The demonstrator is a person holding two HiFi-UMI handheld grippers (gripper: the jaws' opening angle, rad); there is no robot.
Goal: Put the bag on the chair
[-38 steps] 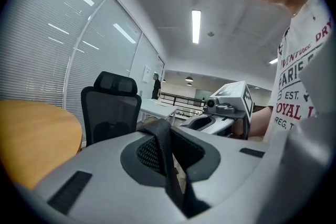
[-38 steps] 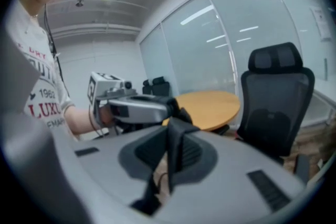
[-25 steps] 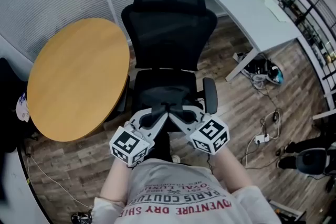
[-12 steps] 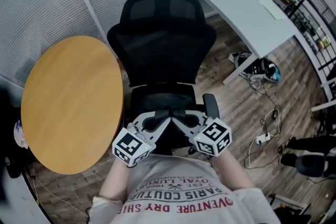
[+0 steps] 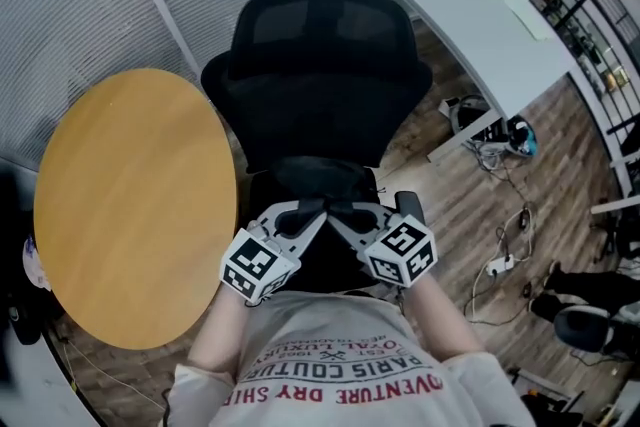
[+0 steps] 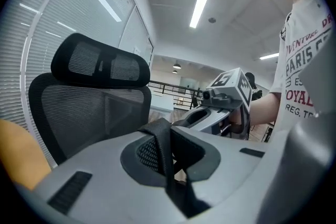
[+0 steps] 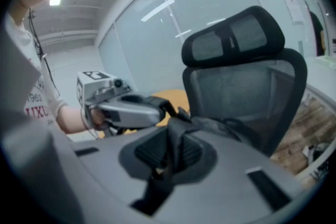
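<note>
Step in hand: carry-in, bag not yet set down. Left gripper [image 5: 305, 215] and right gripper [image 5: 345, 217] each have their jaws pinched narrow on a black strap [image 6: 164, 149] of the bag [image 5: 322, 265]. The bag hangs between them over the front of the chair [image 5: 320, 65]. Next move, as I judge it: lower until the seat takes the weight, then release both straps.

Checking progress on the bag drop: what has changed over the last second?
The left tongs and right tongs carried the strap forward, closer to the chair, and now sit over the front of its seat. Unchanged: both stay shut on the strap, side by side.
</note>
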